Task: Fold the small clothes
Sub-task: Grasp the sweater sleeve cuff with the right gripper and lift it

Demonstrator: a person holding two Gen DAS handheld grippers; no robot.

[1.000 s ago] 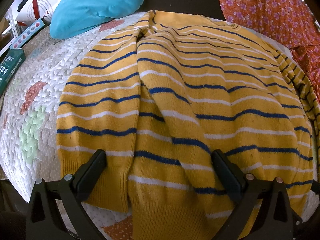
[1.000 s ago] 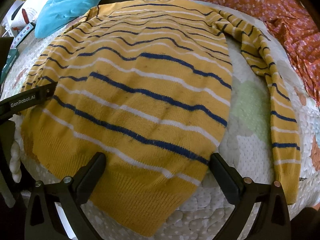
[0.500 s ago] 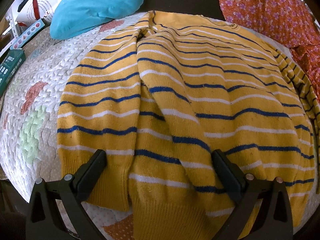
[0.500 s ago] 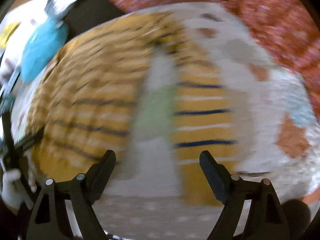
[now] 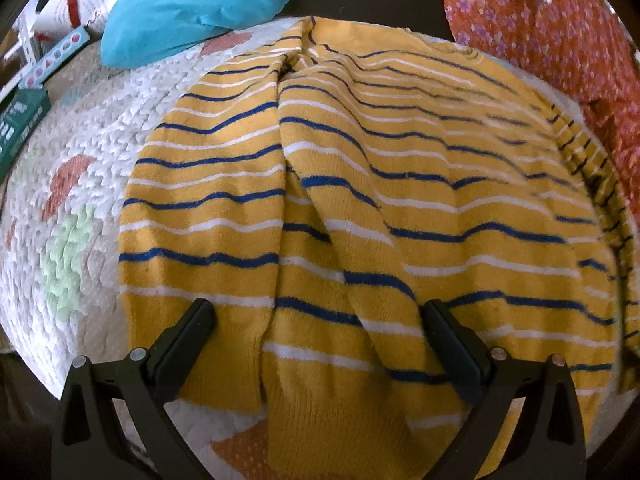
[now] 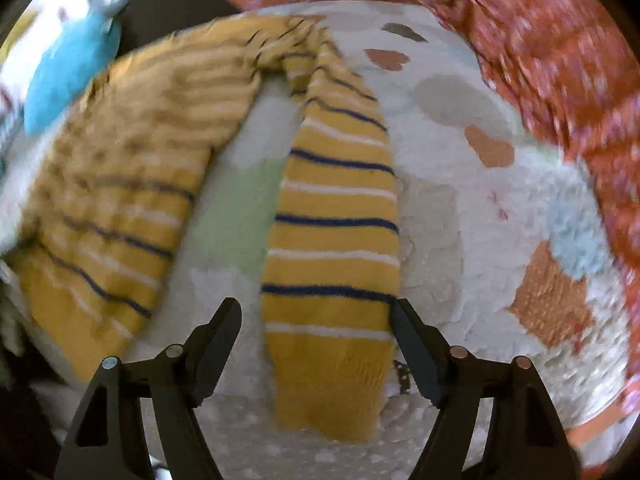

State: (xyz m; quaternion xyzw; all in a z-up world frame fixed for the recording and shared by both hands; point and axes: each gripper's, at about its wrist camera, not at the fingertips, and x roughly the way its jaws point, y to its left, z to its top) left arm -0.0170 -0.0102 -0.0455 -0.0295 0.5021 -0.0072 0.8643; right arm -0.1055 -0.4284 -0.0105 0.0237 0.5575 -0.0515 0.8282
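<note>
A yellow sweater (image 5: 440,184) with blue and white stripes lies flat on a quilted white bedspread (image 5: 80,184). Its left sleeve (image 5: 320,240) is folded over the body. My left gripper (image 5: 318,320) is open and hovers over the hem, holding nothing. In the right wrist view the sweater's body (image 6: 132,160) is at the left, and its right sleeve (image 6: 336,208) stretches out on the bedspread (image 6: 460,220). My right gripper (image 6: 316,316) is open, its fingers on either side of the sleeve's cuff (image 6: 332,380), holding nothing.
A turquoise pillow (image 5: 192,4) lies beyond the sweater's collar; it also shows in the right wrist view (image 6: 68,72). Orange floral fabric (image 5: 560,36) lies at the far right, and in the right wrist view (image 6: 540,40). A green box (image 5: 20,124) sits at the left edge.
My right gripper has swung right from the sweater's hem to the outstretched right sleeve and now straddles its cuff. My left gripper has stayed still.
</note>
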